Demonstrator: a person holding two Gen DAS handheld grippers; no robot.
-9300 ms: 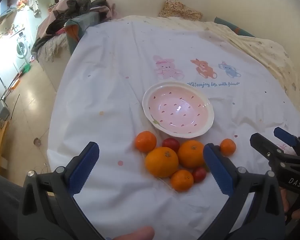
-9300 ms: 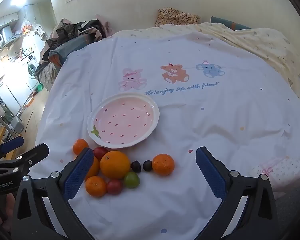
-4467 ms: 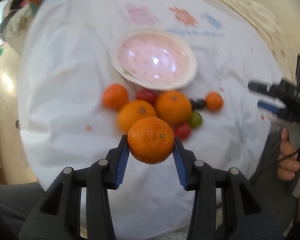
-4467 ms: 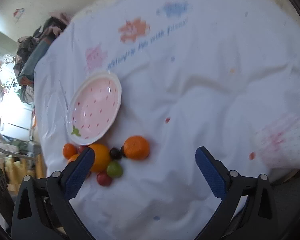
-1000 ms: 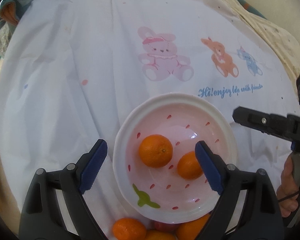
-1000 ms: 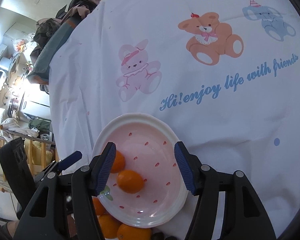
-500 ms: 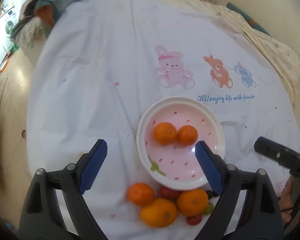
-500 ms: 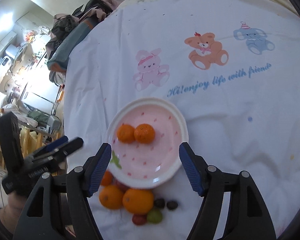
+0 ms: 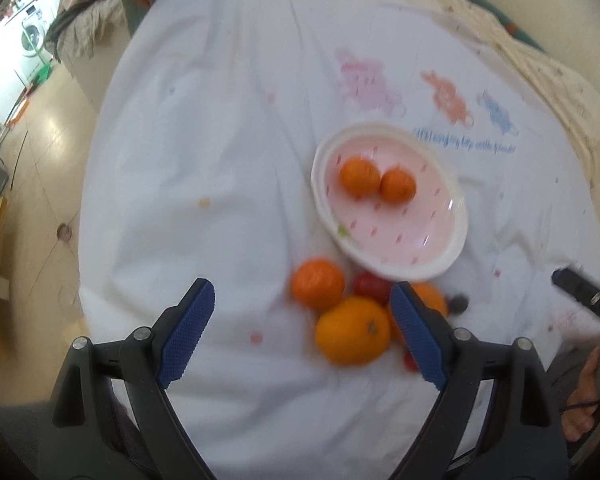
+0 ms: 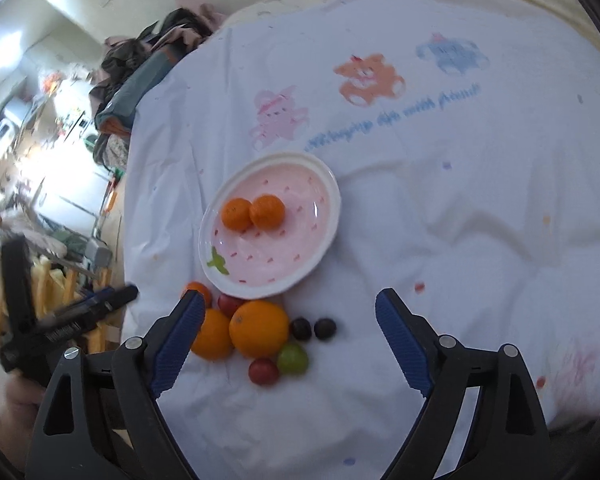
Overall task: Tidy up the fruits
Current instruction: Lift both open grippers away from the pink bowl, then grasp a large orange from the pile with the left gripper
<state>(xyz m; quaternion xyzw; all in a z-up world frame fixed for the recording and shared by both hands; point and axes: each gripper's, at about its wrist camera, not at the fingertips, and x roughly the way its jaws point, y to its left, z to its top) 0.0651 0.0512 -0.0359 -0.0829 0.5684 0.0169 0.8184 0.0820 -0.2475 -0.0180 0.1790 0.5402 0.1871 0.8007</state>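
Observation:
A pink plate [image 9: 440,236] [image 10: 312,240] with a white rim lies on the white sheet and holds two small oranges [image 9: 359,179] [image 10: 267,211]. In front of it lies a heap of fruit: a large orange [image 9: 352,330] [image 10: 259,329], smaller oranges [image 9: 318,283], red tomatoes [image 10: 263,371], a green one [image 10: 293,358] and two dark grapes [image 10: 325,328]. My left gripper [image 9: 300,332] is open and empty, above the sheet left of the heap. My right gripper [image 10: 286,340] is open and empty above the heap.
The white sheet [image 10: 460,220] with cartoon animals covers a bed. Clothes [image 10: 140,80] are piled at its far left corner. The floor [image 9: 40,160] and a washing machine lie beyond the left edge.
Both grippers have drawn back from the plate towards the near edge. The two oranges stay on the plate. The fruit heap now shows between the right gripper's fingers.

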